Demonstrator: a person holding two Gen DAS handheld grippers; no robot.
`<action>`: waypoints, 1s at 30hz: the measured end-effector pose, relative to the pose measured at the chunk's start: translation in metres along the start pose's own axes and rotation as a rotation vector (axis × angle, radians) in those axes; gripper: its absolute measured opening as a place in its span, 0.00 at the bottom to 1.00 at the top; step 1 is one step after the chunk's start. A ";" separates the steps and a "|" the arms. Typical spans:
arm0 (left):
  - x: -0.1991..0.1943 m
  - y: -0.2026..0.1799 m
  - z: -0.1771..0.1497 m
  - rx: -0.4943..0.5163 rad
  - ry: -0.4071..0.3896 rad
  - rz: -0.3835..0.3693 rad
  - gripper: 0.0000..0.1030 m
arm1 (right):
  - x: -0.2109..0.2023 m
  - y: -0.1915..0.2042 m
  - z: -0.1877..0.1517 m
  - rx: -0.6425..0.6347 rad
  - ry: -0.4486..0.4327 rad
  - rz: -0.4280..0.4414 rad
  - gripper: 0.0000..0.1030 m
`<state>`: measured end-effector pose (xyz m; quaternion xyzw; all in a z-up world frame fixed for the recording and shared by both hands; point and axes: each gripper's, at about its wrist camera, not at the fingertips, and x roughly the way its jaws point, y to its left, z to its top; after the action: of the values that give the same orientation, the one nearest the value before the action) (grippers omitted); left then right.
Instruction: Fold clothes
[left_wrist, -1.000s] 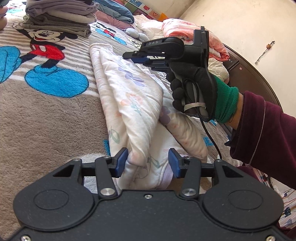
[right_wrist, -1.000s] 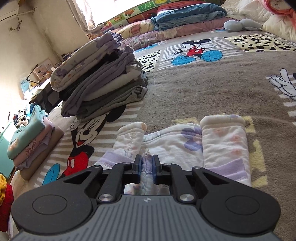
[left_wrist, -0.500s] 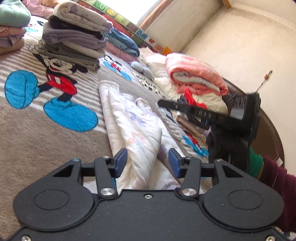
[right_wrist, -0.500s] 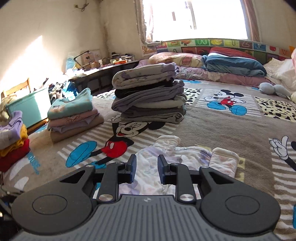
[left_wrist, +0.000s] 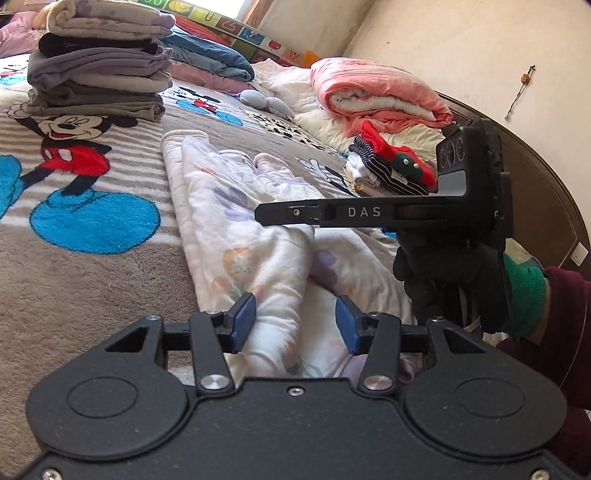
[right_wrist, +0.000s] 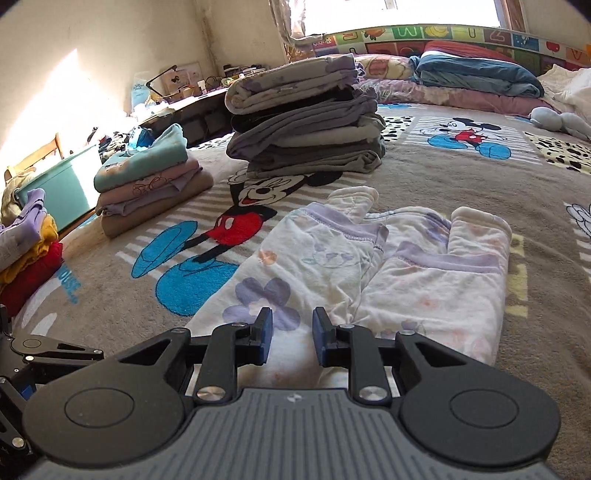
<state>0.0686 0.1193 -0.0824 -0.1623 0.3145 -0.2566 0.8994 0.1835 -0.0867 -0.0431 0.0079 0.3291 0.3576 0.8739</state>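
A white garment with a pale flower print (left_wrist: 236, 225) lies folded lengthwise on the grey Mickey Mouse blanket (left_wrist: 74, 280); it also shows in the right wrist view (right_wrist: 369, 273) with both sleeves folded in. My left gripper (left_wrist: 295, 326) is open, its blue pads either side of the garment's near end, holding nothing. My right gripper (right_wrist: 291, 338) is open and empty just above the garment's near edge. In the left wrist view the right gripper (left_wrist: 266, 213) hovers side-on over the garment, held by a black-gloved hand (left_wrist: 450, 280).
A tall stack of folded grey and lilac clothes (right_wrist: 306, 125) stands on the blanket beyond the garment. A smaller folded stack (right_wrist: 147, 181) lies left. A pink quilt (left_wrist: 376, 92), socks (left_wrist: 391, 166) and a dark headboard (left_wrist: 546, 192) are right.
My right gripper let go of the garment, opened and drew back and up. My left gripper stayed open at the near end while its view tilted up.
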 end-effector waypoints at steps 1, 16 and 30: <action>0.002 0.000 -0.001 0.002 0.009 0.007 0.45 | 0.003 0.000 -0.002 -0.009 0.005 -0.005 0.24; -0.008 -0.017 0.013 0.155 -0.065 0.062 0.45 | -0.019 0.001 0.002 -0.006 -0.038 -0.043 0.29; 0.048 -0.005 0.071 0.422 -0.087 0.139 0.34 | -0.037 0.046 -0.024 -0.430 -0.042 -0.053 0.29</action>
<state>0.1453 0.0972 -0.0495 0.0407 0.2254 -0.2471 0.9415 0.1212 -0.0812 -0.0294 -0.1800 0.2269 0.3960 0.8714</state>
